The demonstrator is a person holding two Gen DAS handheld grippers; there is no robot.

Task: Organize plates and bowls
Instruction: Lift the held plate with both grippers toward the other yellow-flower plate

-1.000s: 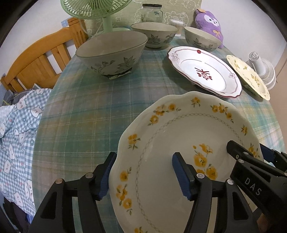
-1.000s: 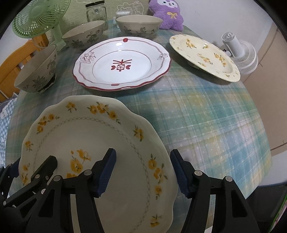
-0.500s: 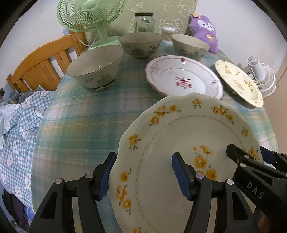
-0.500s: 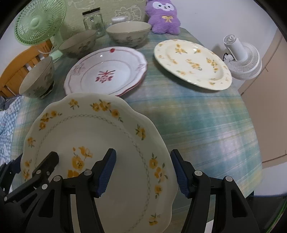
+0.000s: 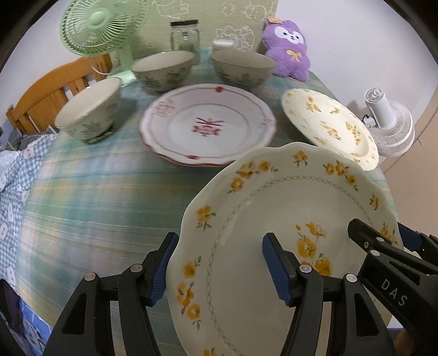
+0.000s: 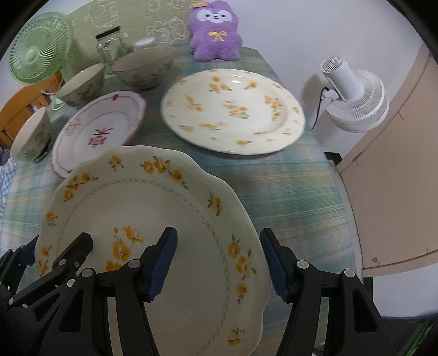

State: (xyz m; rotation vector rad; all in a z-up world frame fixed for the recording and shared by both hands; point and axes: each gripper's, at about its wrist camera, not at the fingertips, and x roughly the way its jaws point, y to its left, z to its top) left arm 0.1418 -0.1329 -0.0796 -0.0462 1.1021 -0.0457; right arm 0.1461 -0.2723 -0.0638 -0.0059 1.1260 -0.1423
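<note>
A scalloped cream plate with yellow flowers (image 5: 287, 205) (image 6: 142, 208) hangs above the plaid tablecloth (image 5: 95, 197), held from both sides. My left gripper (image 5: 219, 246) is shut on its left rim, one finger outside the edge and one in the well. My right gripper (image 6: 218, 241) is shut on its right rim in the same way. A red-patterned plate (image 5: 208, 126) (image 6: 101, 131) lies beyond it, and a round yellow-flowered plate (image 5: 328, 126) (image 6: 232, 109) lies at the right. Three grey floral bowls (image 5: 90, 109) (image 5: 164, 71) (image 5: 242, 68) stand at the back left.
A green fan (image 5: 101, 24), a glass jar (image 5: 184, 35) and a purple plush toy (image 5: 287, 54) line the table's far edge. A white fan (image 6: 353, 95) and a beige panel (image 6: 397, 164) stand off the right side. A wooden chair (image 5: 52, 95) with checked cloth (image 5: 13, 178) is left.
Both grippers have carried the scalloped plate rightwards and a little back from the bowls. The round flowered plate and white fan are now closer in view. Both grips are unchanged.
</note>
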